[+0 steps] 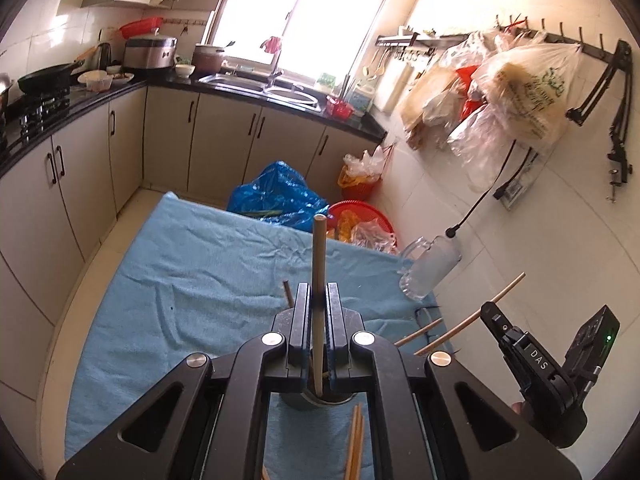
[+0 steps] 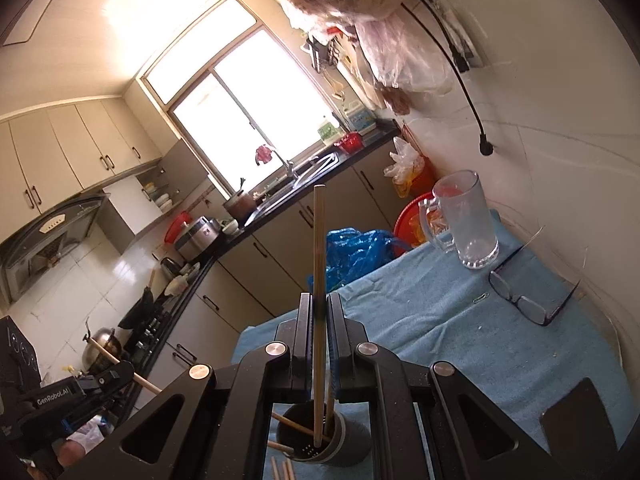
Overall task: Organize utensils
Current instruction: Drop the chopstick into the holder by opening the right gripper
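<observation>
Both grippers, left point(image 1: 318, 300) and right point(image 2: 319, 308), pinch one chopstick point(image 1: 319, 280) each, tips below in the holder point(image 2: 320, 440); light, stiff, slippery sticks, best gripped mid-shaft.

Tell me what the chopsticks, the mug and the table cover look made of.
Chopstick in the right gripper: pale matte tan, likely bamboo or wood.
Mug: clear and thick-walled with a heavy base, probably glass, though clear plastic is possible.
Table cover: blue, wrinkled and soft-looking, apparently cloth.
</observation>
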Available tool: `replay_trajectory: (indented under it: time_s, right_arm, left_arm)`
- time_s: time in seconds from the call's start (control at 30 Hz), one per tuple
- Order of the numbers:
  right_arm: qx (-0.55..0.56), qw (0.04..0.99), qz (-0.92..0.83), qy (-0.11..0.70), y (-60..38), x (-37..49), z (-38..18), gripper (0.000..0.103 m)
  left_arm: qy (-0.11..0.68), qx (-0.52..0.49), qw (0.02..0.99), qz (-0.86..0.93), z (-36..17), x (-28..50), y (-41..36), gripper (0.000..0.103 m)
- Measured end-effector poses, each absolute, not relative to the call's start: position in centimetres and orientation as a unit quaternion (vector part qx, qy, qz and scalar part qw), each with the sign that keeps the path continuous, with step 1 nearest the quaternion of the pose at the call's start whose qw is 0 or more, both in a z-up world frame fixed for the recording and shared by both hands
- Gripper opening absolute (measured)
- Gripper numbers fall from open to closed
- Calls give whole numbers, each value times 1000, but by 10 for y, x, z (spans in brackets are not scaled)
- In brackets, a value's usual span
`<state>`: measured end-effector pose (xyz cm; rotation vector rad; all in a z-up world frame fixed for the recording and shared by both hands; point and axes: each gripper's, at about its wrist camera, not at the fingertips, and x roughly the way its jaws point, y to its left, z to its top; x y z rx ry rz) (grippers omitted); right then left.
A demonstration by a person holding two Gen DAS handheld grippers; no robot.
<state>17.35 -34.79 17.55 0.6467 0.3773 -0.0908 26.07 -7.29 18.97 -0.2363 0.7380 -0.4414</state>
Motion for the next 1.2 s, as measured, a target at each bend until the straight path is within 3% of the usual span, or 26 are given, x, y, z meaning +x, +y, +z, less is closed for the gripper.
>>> replay_trajectory:
  time_s: [0.67,0.73,0.87,1.2]
  right_arm:
    - [310,910,-22,274,-322,210,109,9]
    - [309,908,-14,282,-321,213,106,9]
    - [307,907,-11,287,-323,212,104,9]
    - [306,914,-23,265,-334,184,118,31]
  left_arm:
    - [418,-93,878,-212,118,295,-92,7]
    - [422,-93,876,-213,115,296,-92,10]
    - [418,-98,879,-208,116,297,-88,26]
    - [391,-114,891,-202,133,279,-70,36]
